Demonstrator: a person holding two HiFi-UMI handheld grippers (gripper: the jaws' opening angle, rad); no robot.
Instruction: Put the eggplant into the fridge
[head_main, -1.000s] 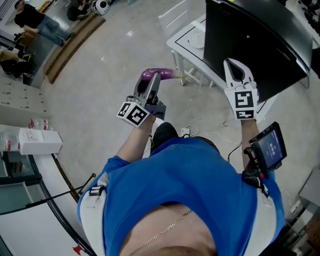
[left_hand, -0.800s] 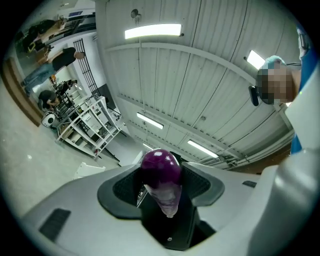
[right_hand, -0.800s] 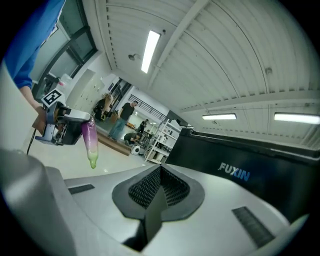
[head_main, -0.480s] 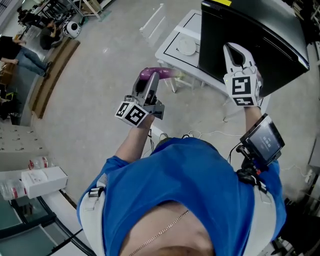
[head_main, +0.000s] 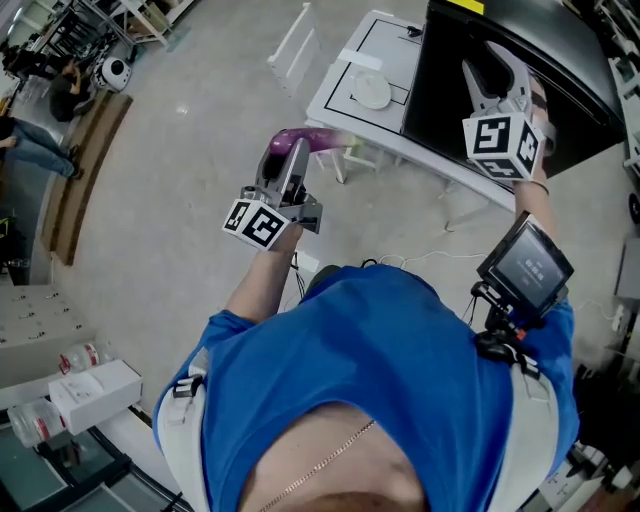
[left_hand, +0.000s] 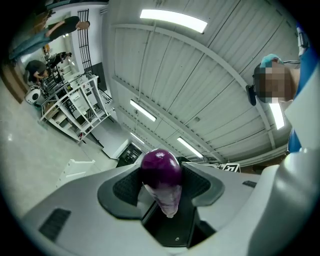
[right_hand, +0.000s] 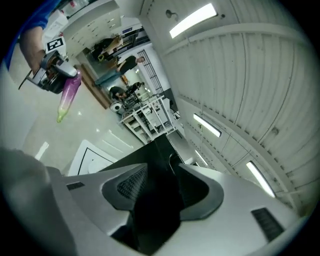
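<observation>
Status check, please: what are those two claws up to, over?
Copy: eggplant clamped in left gripper, not yet in fridge. Fingers of right gripper just opened, nothing gripped, facing fridge. Its door looks shut.

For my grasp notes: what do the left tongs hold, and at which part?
The left tongs hold the eggplant by its thick purple end; the pale narrow end sticks out free.

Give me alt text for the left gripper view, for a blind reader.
The left tongs clamp a glossy purple eggplant between their dark pads, close to the camera. Behind are a ribbed white ceiling with strip lights and, far left, white shelving racks.
</observation>
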